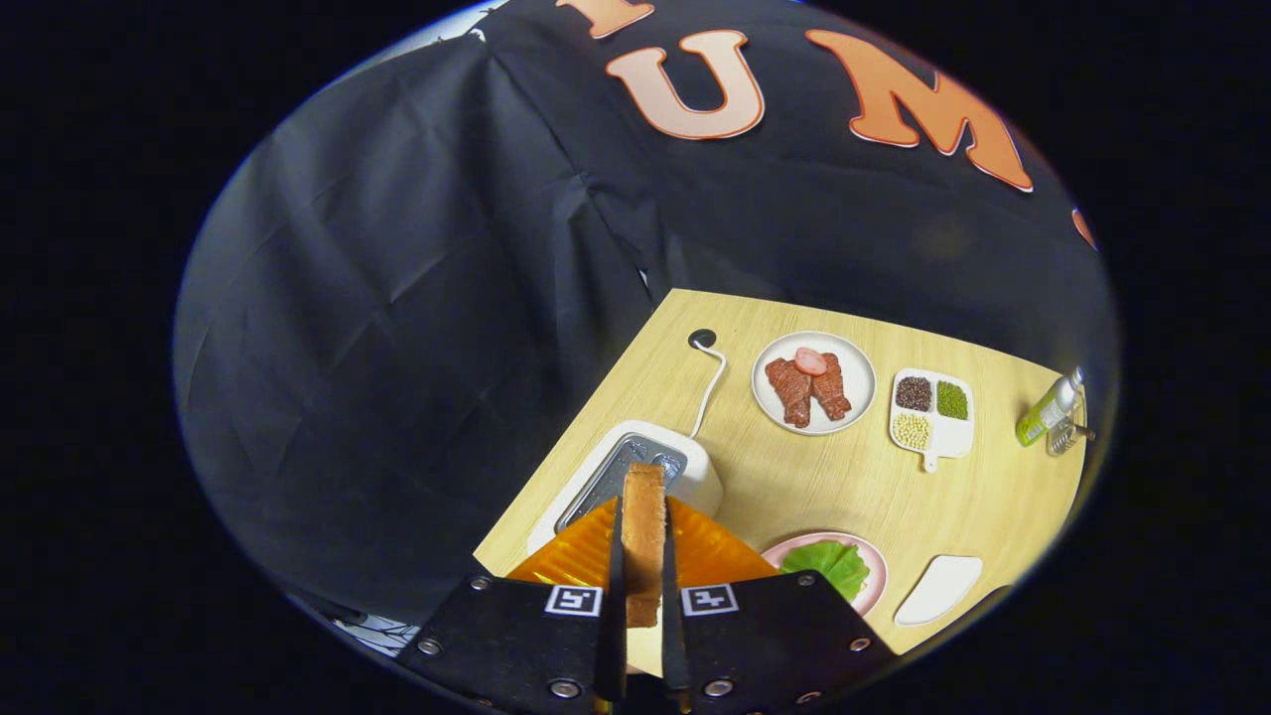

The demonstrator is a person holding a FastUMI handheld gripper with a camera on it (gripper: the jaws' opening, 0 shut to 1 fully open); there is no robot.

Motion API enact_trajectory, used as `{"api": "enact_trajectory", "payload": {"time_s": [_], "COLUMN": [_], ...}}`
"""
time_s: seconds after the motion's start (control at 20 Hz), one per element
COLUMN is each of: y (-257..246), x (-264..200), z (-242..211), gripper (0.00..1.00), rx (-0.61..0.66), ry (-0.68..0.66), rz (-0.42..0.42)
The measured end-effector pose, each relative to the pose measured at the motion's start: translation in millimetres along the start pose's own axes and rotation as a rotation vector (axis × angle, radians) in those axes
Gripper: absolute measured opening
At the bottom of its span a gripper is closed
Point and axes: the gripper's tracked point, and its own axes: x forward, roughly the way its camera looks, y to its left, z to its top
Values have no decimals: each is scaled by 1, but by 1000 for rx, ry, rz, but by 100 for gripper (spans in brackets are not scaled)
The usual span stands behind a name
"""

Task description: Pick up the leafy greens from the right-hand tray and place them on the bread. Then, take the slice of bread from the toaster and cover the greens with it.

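Note:
My gripper is shut on a slice of bread, held on edge between both fingers and lifted above the white toaster. The toaster's slots lie just beyond the fingertips. To the right of the fingers a pink plate carries the leafy greens; whatever lies under them is hidden by the leaf. A white tray lies to the right of that plate.
The toaster's white cord runs to a dark grommet in the wooden table. Beyond stand a white plate of meat, a divided dish of beans and a small green bottle.

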Motion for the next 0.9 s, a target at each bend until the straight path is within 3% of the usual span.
{"api": "enact_trajectory", "payload": {"time_s": [0.9], "y": [-86], "x": [-28], "z": [-70], "gripper": [15], "rx": [238], "ry": [-162], "rz": [231]}}
